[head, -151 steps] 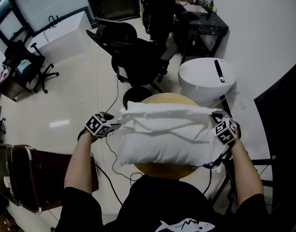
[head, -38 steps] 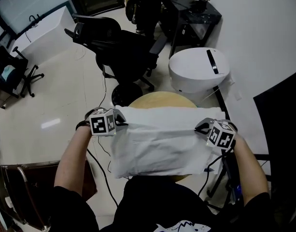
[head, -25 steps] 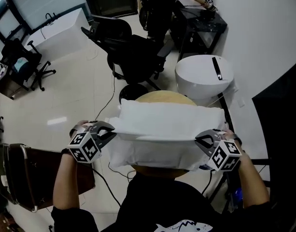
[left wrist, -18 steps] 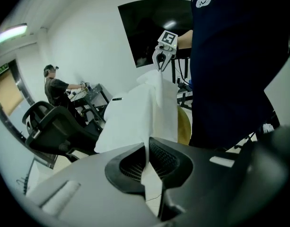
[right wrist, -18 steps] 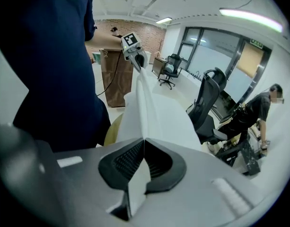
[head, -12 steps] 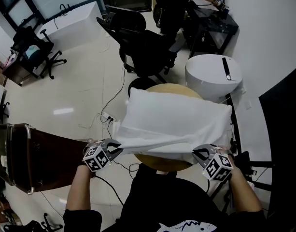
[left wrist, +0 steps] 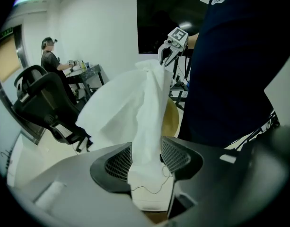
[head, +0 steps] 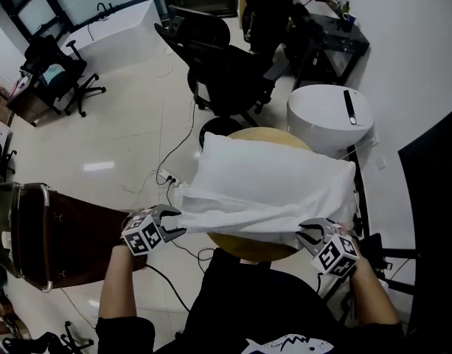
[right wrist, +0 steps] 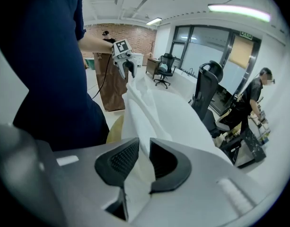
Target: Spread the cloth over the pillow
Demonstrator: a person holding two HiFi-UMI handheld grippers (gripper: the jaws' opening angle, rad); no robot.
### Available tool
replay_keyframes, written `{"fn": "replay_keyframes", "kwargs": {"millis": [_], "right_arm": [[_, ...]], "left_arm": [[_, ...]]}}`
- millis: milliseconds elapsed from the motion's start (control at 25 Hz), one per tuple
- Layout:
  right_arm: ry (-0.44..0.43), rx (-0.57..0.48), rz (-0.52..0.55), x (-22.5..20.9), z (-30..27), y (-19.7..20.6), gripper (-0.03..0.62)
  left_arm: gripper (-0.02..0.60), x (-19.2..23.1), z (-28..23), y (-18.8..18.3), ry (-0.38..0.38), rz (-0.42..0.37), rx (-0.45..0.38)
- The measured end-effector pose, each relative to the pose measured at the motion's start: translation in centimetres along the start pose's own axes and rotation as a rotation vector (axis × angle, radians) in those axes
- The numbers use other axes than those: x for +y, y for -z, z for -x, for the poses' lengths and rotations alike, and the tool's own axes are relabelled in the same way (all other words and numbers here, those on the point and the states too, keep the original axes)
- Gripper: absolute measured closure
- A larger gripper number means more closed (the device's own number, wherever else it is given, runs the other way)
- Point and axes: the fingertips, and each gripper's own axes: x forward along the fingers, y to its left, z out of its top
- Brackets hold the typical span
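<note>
- A brown cabinet with a metal rail stands on the floor at the far left, just beside the left hand-held gripper.
- The left hand-held gripper sits low at the near-left corner of the cloth, pointing steeply down and in toward it. Its jaws stand well apart and have just been opening. The cloth corner hangs loosely in the gap between the pads, no longer pinched.
- The white cloth lies over the pillow, which rests on a round tan surface. Both are white, so I cannot tell where one ends and the other begins.
- The pillow's long axis runs across the head view from left to right, with the left end a little farther from the person than the right end. The cloth's near edge runs along that axis between the two grippers and droops past the surface's near rim, sagging in folds toward the left.
- The right hand-held gripper is at the near-right corner, also angled down. Its jaws are parted only narrowly and have just been opening, with a bunched fold of cloth between them.
- A black office chair stands beyond the surface. A white drum-shaped unit stands near the far-right end of the pillow.
</note>
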Motion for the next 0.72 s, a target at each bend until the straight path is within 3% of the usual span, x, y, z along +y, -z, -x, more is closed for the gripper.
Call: {"fn": "replay_keyframes", "kwargs": {"millis": [160,360,560,720], "right_arm": [[0.026,-0.030,-0.007,-1.3,1.9,-0.8,0.505],[0.090,-0.073,-0.025,-3.8,3.2,-2.3,0.505],[0.115,-0.089,-0.036,-5.3,3.2,-3.3,0.505],[0.086,-0.074,-0.022,-6.1,2.1,-4.0,0.497]], "left_arm": [[0.400,4.2,2.6,-2.3,-0.135,-0.201,0.072],[0.400,5.1,-0.3,-2.6,-0.006,-0.429,0.242],[0.426,4.7,-3.0,-1.3,0.109,-0.484,0.336],[0.572,5.0,-2.8,-1.0,0.103,-0.507,0.358]]}}
